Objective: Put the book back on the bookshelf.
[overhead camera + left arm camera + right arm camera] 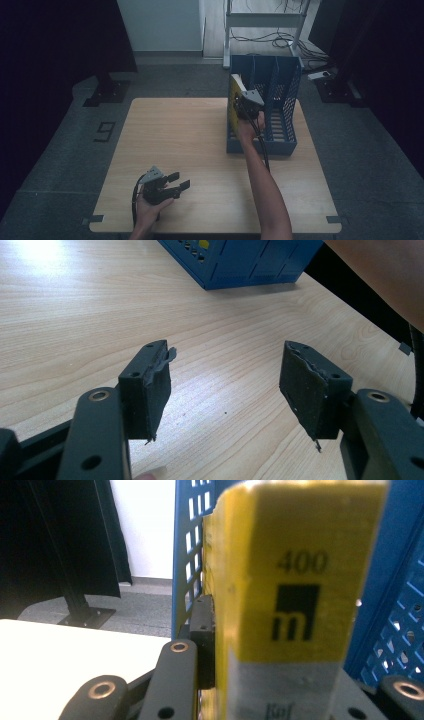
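On the wooden desk [200, 150], the right gripper [245, 106] pinches a yellow book [295, 580] inside the blue rack [280, 95] at the far right edge, while the left gripper [172, 182] rests spread near the front edge.

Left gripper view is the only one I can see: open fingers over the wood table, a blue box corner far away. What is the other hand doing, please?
Observer: The right gripper is shut on a yellow book, held upright with its spine toward that gripper's camera.
Operator: Where is the book compared to the blue box?
Observer: The box is a blue file rack with slotted walls; the book stands at its leftmost compartment, as the high view shows it.
Operator: Is there something printed on the spine?
Observer: Yes, "400" above a black square logo, and a grey band lower down.
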### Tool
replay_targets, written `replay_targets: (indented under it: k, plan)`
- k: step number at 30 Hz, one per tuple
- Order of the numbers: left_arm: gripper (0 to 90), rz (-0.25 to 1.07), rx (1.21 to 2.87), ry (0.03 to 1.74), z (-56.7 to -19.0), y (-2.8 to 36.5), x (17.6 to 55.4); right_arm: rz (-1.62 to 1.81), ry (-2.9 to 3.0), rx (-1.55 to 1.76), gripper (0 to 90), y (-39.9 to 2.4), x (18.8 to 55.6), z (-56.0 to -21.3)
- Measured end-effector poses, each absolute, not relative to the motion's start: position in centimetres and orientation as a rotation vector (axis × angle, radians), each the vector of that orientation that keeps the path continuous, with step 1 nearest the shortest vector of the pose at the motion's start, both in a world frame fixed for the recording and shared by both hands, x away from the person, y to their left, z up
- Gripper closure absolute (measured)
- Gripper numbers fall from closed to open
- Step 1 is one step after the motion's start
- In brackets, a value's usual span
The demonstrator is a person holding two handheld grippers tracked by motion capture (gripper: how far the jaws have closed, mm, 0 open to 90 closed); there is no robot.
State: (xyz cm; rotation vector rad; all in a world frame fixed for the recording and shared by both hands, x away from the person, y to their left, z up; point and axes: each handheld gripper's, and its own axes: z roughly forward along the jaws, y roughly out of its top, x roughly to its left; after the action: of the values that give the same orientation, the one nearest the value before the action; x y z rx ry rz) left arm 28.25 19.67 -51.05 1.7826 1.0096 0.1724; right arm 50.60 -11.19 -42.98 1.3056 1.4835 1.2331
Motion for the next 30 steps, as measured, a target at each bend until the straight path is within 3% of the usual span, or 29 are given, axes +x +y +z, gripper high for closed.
replay_targets:
  k: [30]
  plan:
    - [37.2,0.166,1.804,1.002,-51.2,19.0,28.1,1.275,1.589,1.305,69.2,-12.4,48.1,-43.1]
